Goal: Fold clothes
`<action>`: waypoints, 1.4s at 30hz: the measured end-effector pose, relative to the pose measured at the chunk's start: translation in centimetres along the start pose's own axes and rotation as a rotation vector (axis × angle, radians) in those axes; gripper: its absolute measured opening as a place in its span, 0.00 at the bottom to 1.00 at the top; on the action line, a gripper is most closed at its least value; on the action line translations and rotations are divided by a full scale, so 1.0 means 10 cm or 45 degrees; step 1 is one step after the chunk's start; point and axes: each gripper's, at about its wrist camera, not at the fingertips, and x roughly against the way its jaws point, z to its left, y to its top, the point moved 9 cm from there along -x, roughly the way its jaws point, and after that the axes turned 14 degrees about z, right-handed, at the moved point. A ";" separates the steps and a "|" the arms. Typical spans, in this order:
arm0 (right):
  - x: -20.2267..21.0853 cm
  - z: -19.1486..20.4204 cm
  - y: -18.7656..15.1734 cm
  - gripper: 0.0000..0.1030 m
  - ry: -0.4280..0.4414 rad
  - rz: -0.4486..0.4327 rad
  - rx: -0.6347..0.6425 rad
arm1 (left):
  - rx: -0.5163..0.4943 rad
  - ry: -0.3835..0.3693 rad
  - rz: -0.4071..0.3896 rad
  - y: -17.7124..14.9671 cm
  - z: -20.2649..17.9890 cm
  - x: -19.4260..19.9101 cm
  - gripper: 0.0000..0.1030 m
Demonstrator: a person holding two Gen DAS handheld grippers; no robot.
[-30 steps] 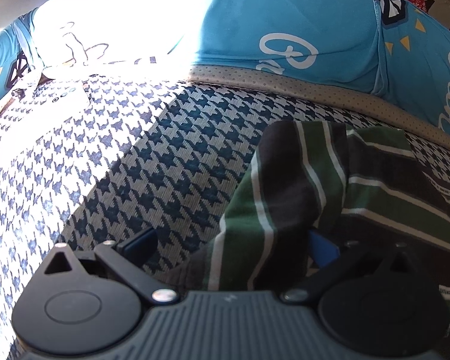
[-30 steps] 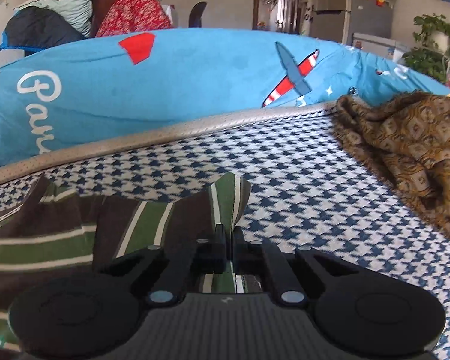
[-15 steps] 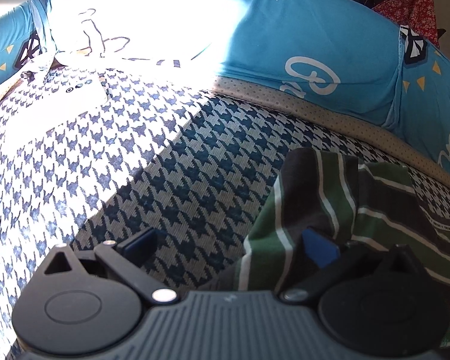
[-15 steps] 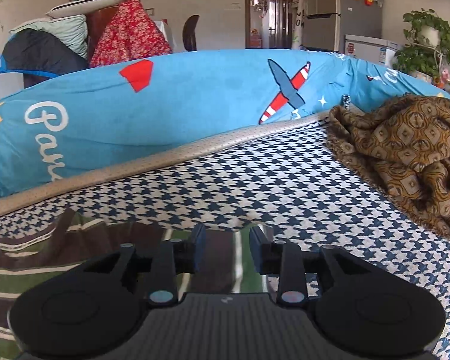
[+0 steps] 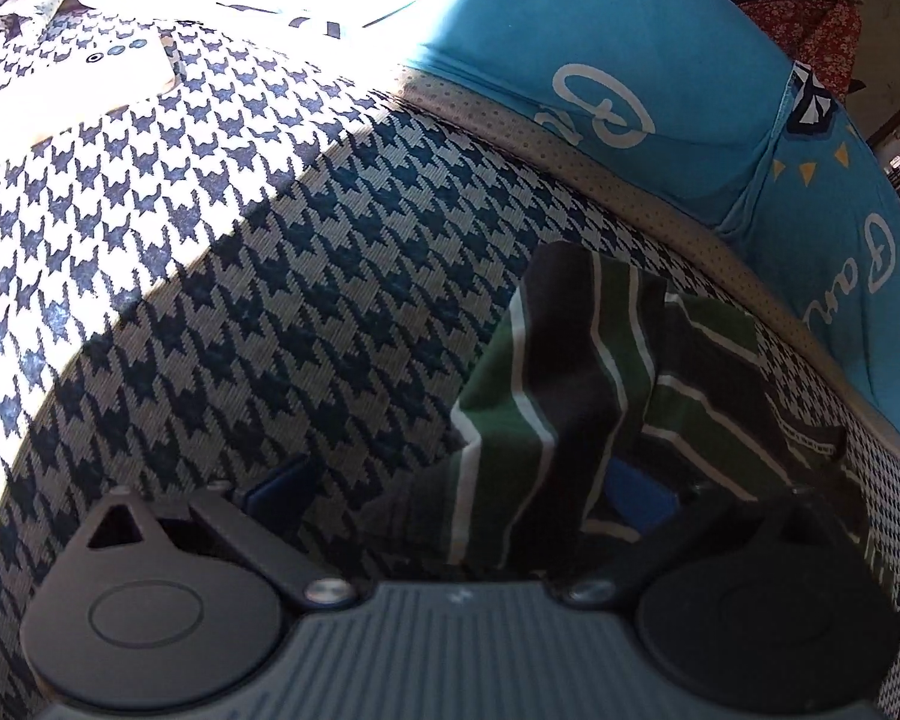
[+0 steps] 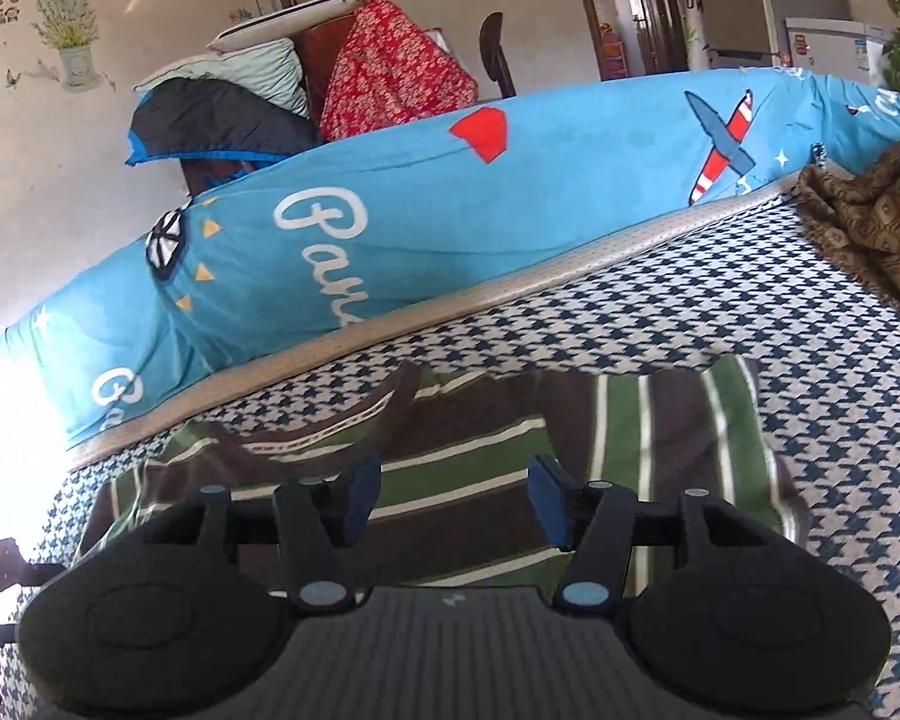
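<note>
A wide mattress [image 6: 750,312] fills both views, covered in a woven houndstooth cloth of small dark blue and white tooth shapes, with a visible ribbed weave. Along its far edge runs a strip of beige dotted trim [image 5: 570,162]. Behind that trim lies a long, plump bolster pillow [image 6: 450,192] in smooth bright blue cotton, printed with white cursive lettering, a red patch and a red and blue aeroplane. Harsh sunlight bleaches the mattress's far left corner in the left wrist view.

At the mattress's right edge sits a crumpled heap of brown cloth [image 6: 870,222] with a gold diamond pattern.

The striped shirt [image 6: 480,450] lies partly folded near the far edge, just in front of the beige trim. It is soft knit fabric in broad bands of dark brown and green, divided by thin white lines. Its curved neckline faces the trim, and 1 side panel is turned so its stripes run crosswise to the rest.

The right gripper [image 6: 455,495] hangs above the shirt with its 2 blue-padded fingers well apart and opening; nothing is pinched between them.

The left gripper [image 5: 456,492] is spread wide. A raised fold of the shirt [image 5: 540,408] stands between its fingers, close to the right blue pad, while the left pad sits apart over bare houndstooth. The pads do not press the fabric.

A flat white rectangular device [image 5: 90,72] with small round buttons lies in the sunlit corner.
</note>
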 end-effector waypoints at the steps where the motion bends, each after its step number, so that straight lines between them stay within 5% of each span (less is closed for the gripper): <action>1: -0.03 0.06 -0.02 0.52 0.003 0.011 0.026 | -0.011 -0.006 0.006 -0.01 -0.02 0.00 1.00; 9: -0.14 0.27 -0.03 0.52 0.015 0.025 0.079 | 0.034 -0.222 0.032 0.00 -0.12 -0.05 0.99; 13: -0.17 0.32 -0.02 0.52 0.016 0.027 0.098 | 0.072 -0.310 0.048 -0.05 -0.13 -0.06 0.91; 27: -0.23 0.40 -0.04 0.52 0.021 0.042 0.123 | 0.058 -0.190 -0.097 0.06 -0.11 -0.08 0.29; 29: -0.24 0.41 -0.05 0.52 0.020 0.045 0.127 | 0.032 -0.133 -0.140 0.07 -0.13 -0.05 0.17; 36: -0.27 0.43 -0.06 0.52 0.025 0.053 0.128 | -0.303 0.298 -0.493 0.05 -0.44 0.33 0.15; 40: -0.28 0.46 -0.07 0.52 0.028 0.059 0.142 | -0.464 0.497 -0.492 -0.04 -0.55 0.23 0.20; 42: -0.30 0.46 -0.08 0.52 0.028 0.068 0.145 | -0.371 0.452 -0.445 -0.01 -0.43 0.20 0.25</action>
